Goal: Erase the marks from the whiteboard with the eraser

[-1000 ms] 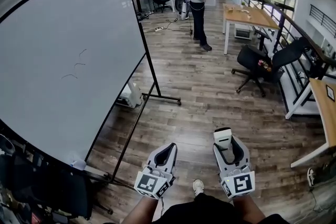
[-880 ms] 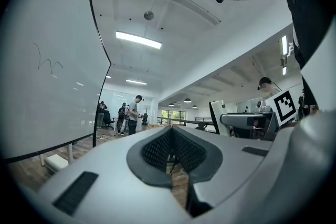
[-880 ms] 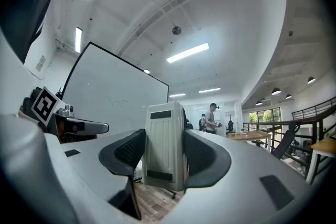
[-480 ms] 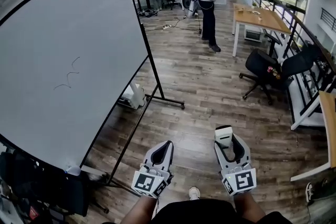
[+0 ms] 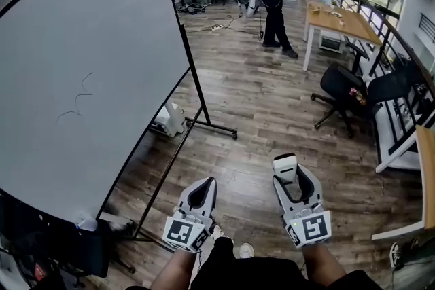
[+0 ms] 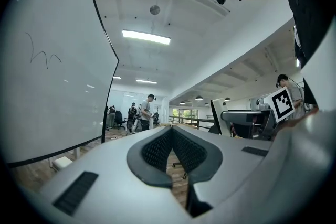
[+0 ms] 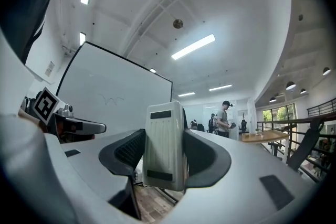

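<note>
One eraser (image 5: 285, 164) carried toward the whiteboard (image 5: 102, 64) on the left.
Right gripper (image 5: 291, 181) clamps it; left gripper (image 5: 203, 185) is pinched closed, empty. Marks (image 5: 75, 102) now loom nearer, still unwiped.

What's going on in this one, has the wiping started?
A person holds a gripper in each hand and stands back from the whiteboard. The right gripper has its jaws shut on the white eraser. The left gripper has its jaws together with nothing between them. A few thin squiggly marks show on the board, off to the person's left. The eraser is nowhere near touching it, so erasing has not yet begun.
</note>
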